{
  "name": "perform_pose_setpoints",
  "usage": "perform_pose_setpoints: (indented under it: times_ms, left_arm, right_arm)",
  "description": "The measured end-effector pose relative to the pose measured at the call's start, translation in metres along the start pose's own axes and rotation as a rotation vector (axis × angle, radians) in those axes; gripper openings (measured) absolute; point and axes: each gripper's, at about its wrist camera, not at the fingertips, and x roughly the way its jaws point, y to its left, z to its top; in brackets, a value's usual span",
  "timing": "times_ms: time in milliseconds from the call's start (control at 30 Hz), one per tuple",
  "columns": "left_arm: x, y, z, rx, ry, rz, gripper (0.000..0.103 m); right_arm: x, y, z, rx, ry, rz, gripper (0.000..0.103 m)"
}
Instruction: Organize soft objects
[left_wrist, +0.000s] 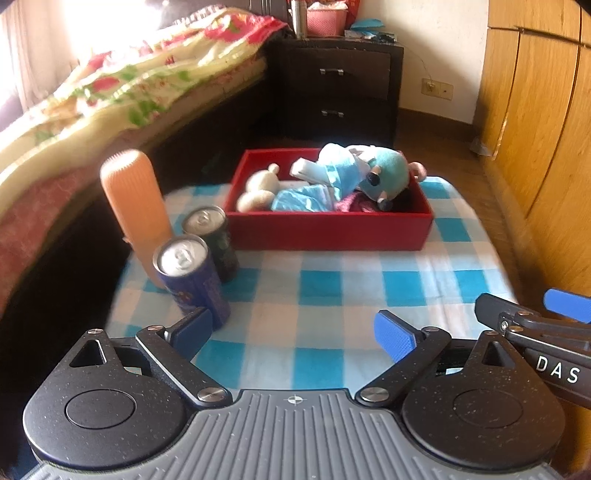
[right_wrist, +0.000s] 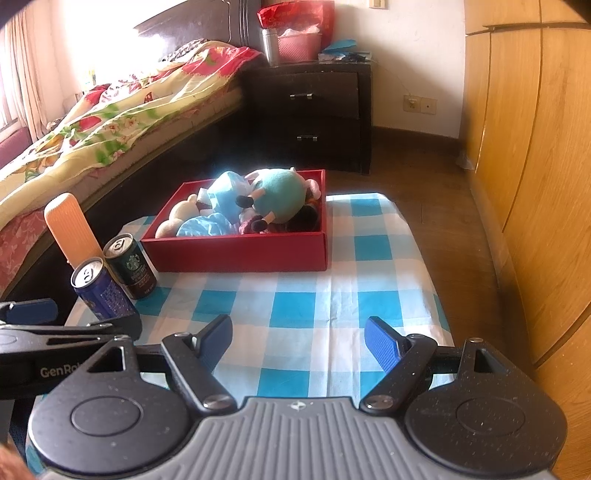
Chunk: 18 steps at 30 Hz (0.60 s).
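A red box (left_wrist: 328, 230) (right_wrist: 236, 254) stands at the far end of a blue-and-white checked cloth (left_wrist: 325, 291) (right_wrist: 295, 295). Soft toys lie piled inside it: a teal round plush (left_wrist: 388, 173) (right_wrist: 280, 195), a cream plush (left_wrist: 258, 188) (right_wrist: 177, 218) and light-blue fabric (left_wrist: 299, 197) (right_wrist: 201, 225). My left gripper (left_wrist: 295, 334) hovers open over the cloth's near edge, nothing between its fingers. My right gripper (right_wrist: 299, 341) is open and empty too, just right of the left one.
An orange ribbed bottle (left_wrist: 135, 206) (right_wrist: 72, 229), a dark green can (left_wrist: 212, 240) (right_wrist: 129, 266) and a blue can (left_wrist: 190, 277) (right_wrist: 99, 291) stand at the cloth's left edge. A bed (left_wrist: 92, 110) runs along the left, a dark nightstand (left_wrist: 340, 88) behind, a wooden wardrobe (left_wrist: 539, 129) on the right.
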Motion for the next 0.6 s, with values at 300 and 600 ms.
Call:
perform_pose_setpoints:
  times_ms: [300,600]
  left_arm:
    - [0.004,0.042,0.001,-0.276,0.033,-0.359,0.098]
    - [-0.005,0.054,0.004,-0.373,-0.037,-0.502,0.097]
  right_arm:
    - [-0.022,-0.014,0.011,0.104,-0.092,0.092,0.059]
    - [-0.036,-0.027,0.019,0.194,-0.177,0.145,0.063]
